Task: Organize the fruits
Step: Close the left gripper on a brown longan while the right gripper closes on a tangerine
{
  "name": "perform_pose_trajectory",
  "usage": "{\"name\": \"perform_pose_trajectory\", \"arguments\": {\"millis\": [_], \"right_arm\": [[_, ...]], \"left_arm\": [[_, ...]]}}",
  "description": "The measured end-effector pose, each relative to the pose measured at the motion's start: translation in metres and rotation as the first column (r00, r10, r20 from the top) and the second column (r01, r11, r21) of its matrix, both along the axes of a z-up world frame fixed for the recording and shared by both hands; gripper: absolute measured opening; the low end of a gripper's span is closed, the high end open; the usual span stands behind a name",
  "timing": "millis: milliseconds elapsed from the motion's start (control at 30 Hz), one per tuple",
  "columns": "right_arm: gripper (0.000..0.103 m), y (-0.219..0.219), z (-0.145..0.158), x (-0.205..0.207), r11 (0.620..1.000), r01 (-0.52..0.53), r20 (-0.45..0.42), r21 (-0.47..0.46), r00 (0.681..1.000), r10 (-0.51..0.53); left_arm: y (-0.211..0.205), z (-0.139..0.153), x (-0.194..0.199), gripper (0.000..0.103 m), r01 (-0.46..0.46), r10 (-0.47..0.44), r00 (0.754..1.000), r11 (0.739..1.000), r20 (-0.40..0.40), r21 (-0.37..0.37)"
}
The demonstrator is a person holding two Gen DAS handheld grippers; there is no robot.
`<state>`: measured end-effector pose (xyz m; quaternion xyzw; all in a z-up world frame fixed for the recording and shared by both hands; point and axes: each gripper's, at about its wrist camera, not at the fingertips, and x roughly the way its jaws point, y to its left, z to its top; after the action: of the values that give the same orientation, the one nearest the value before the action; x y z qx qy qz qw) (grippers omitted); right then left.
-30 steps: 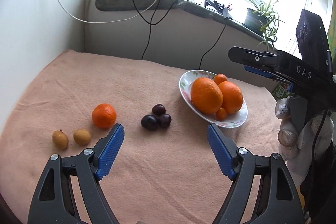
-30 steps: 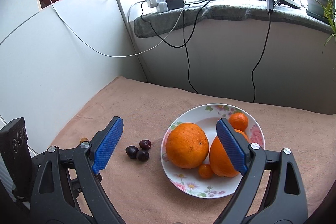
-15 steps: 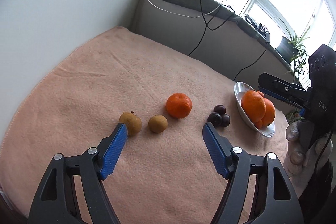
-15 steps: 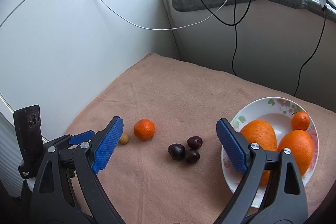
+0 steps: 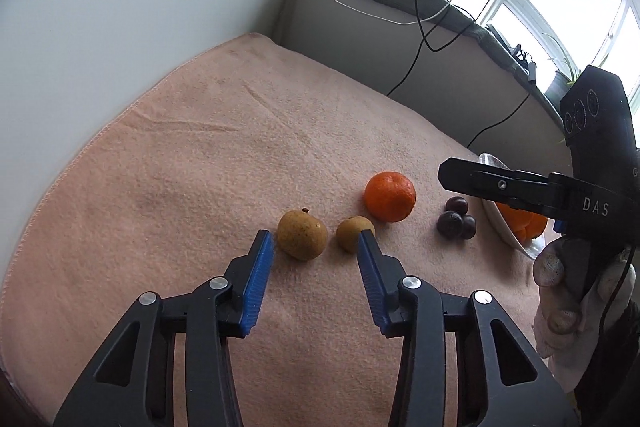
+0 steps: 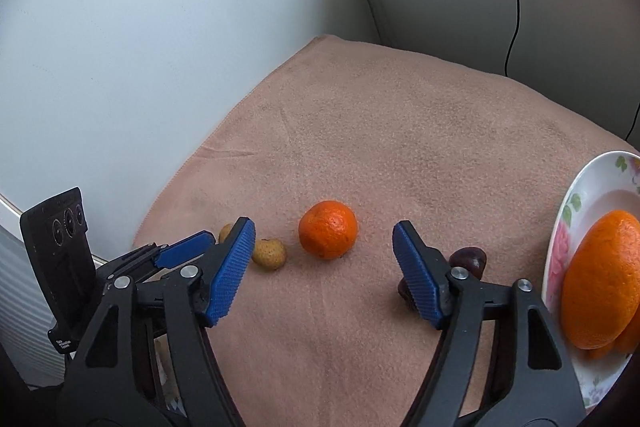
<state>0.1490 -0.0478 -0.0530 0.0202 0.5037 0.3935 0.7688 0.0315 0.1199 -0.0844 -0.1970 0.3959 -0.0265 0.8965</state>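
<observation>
Both grippers narrower than before, gripping nothing: left gripper (image 5: 314, 241) nears loquat (image 5: 302, 234); right gripper (image 6: 324, 237) nears tangerine (image 6: 328, 229).

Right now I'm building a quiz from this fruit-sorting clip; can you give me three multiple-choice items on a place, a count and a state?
1. Where does the mandarin lie?
A. on the plate
B. on the cloth
C. on the windowsill

2. How many small brown fruits lie on the cloth?
A. one
B. two
C. four

3. What do the left tongs hold?
A. nothing
B. a plum
C. the mandarin

Answers:
1 B, it sits on the pink cloth, apart from the plate.
2 B, two lie side by side left of the mandarin.
3 A, their jaws have just been closing, but the pads are bare, with the brown fruits beyond the tips.
</observation>
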Motion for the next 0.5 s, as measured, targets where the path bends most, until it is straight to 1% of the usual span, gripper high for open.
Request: {"name": "perform_pose_trajectory", "arguments": {"millis": [167, 433, 467, 500], "right_arm": [[0.062, 0.012, -0.016, 0.006, 1.0, -0.003, -0.049, -0.016, 0.999, 0.002], [0.057, 0.024, -0.031, 0.01, 0.999, -0.008, -0.075, -0.042, 0.997, 0.005], [0.055, 0.025, -0.033, 0.01, 0.999, -0.009, -0.079, -0.04, 0.997, 0.006], [0.052, 0.025, -0.034, 0.011, 0.999, -0.01, -0.085, -0.038, 0.996, 0.006]], "left_arm": [[0.006, -0.004, 0.002, 0.04, -0.006, 0.006, 1.0, 1.0, -0.012, -0.008], [0.006, -0.006, 0.007, 0.036, 0.004, -0.004, 1.0, 1.0, -0.022, -0.01], [0.006, -0.007, 0.01, 0.035, 0.007, -0.007, 1.0, 1.0, -0.026, -0.007], [0.005, -0.007, 0.011, 0.032, 0.009, -0.009, 1.0, 1.0, -0.029, -0.001]]}}
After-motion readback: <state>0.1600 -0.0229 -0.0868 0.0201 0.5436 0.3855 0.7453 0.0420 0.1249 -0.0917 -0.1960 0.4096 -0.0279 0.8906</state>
